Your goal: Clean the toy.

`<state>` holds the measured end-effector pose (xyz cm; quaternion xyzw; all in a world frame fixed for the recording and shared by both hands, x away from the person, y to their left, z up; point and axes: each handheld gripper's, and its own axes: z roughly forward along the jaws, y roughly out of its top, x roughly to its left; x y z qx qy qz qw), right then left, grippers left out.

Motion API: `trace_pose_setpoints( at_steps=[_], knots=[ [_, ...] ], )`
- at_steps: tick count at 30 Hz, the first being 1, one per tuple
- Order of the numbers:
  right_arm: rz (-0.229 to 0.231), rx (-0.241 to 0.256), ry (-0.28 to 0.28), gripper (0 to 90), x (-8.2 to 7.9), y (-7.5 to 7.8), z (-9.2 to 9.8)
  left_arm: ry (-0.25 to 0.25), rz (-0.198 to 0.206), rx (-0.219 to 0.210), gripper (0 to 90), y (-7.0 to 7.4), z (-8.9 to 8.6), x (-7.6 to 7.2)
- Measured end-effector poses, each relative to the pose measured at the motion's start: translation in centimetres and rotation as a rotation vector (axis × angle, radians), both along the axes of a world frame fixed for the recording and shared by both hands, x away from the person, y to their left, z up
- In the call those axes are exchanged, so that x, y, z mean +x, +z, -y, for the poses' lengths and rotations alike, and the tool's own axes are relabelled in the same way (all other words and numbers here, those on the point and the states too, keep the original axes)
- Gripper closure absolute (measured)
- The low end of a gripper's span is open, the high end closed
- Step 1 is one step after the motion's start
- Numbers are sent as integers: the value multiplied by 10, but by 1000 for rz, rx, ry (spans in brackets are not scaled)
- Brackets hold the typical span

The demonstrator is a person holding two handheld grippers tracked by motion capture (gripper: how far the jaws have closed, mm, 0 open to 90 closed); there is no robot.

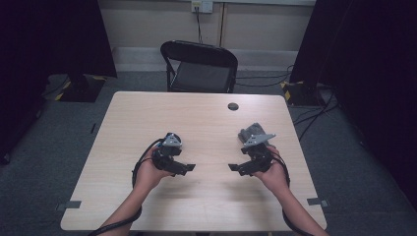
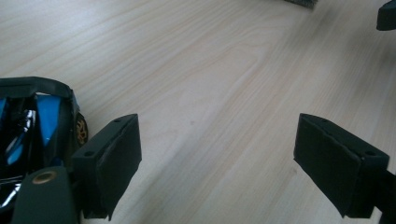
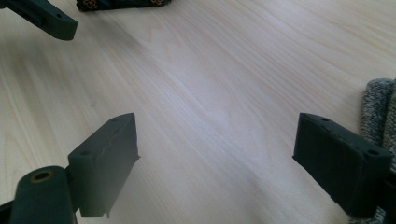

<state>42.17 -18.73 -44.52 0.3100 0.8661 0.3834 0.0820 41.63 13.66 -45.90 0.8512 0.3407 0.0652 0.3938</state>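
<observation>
Wooden table (image 1: pixel 206 196) bare between both grippers. Left gripper (image 2: pixel 217 154) jaws spread, toy car (image 2: pixel 44 121) just outside left jaw. Right gripper (image 3: pixel 217 158) jaws spread, grey cloth (image 3: pixel 376 112) beside right jaw.

No lettering or number can be read anywhere. The blue packet (image 2: pixel 28 126) just beside the left gripper's (image 2: pixel 217 163) jaw bears only a gold round emblem, too blurred to read.

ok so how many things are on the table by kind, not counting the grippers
Toy car, black and blue: 1
Grey knitted cloth: 1
Total: 2, each beside one of the open grippers, left gripper and right gripper, on the wooden table.
</observation>
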Motion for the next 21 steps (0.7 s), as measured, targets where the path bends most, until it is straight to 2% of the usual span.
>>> trace_pose_setpoints(
  at_steps=[10,21],
  knots=[
    [2,-20,40,131,-6,-3,-9,-24,-2,-17,146,-2,5,-7],
    [-7,-12,66,131,-15,-11,-12,-50,-10,4,147,-11,10,-15]
  ],
)
